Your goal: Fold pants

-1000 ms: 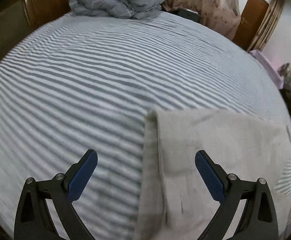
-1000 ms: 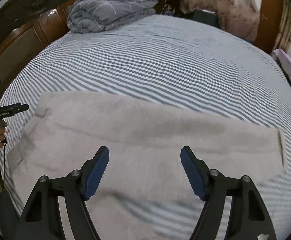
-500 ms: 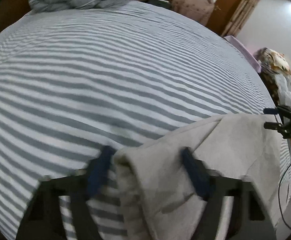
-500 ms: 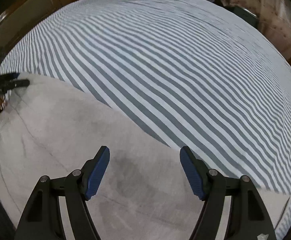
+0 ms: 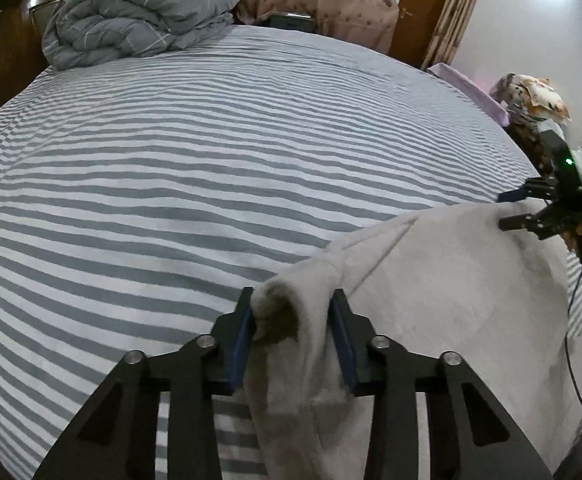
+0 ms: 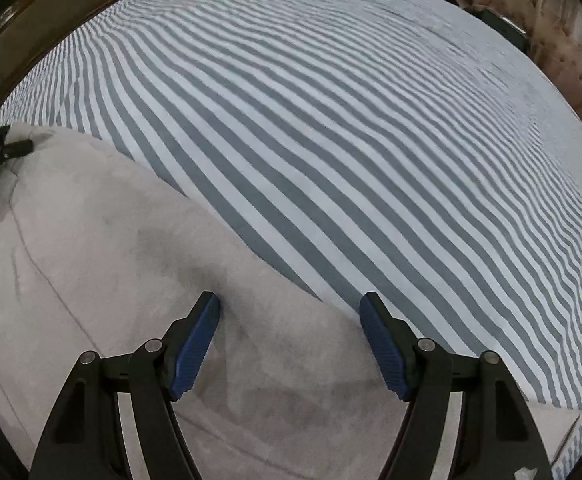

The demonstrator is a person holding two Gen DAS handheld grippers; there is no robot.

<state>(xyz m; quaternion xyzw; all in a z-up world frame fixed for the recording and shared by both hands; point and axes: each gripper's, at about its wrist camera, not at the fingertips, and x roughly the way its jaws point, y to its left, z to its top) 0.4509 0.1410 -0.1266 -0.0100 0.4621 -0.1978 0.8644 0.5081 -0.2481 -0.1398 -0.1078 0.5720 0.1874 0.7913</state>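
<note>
Two grippers work grey pants (image 5: 451,280) on a striped bed (image 5: 211,160): left gripper (image 5: 293,320) pinches a bunched corner, right gripper (image 6: 291,320) hovers with jaws spread. Next, likely, the right must grasp its own edge.

The left gripper (image 5: 293,312) sits low at the near edge, its two blue-padded fingers (image 5: 239,340) drawn in close and pinching a bunched fold of the pants (image 5: 451,280) between them. The right gripper (image 6: 289,312) is off to the right, its jaws spread wide with nothing between the pads (image 6: 195,344), hovering just over the cloth, or perhaps resting on it. The hand behind it shows only partly.
</note>
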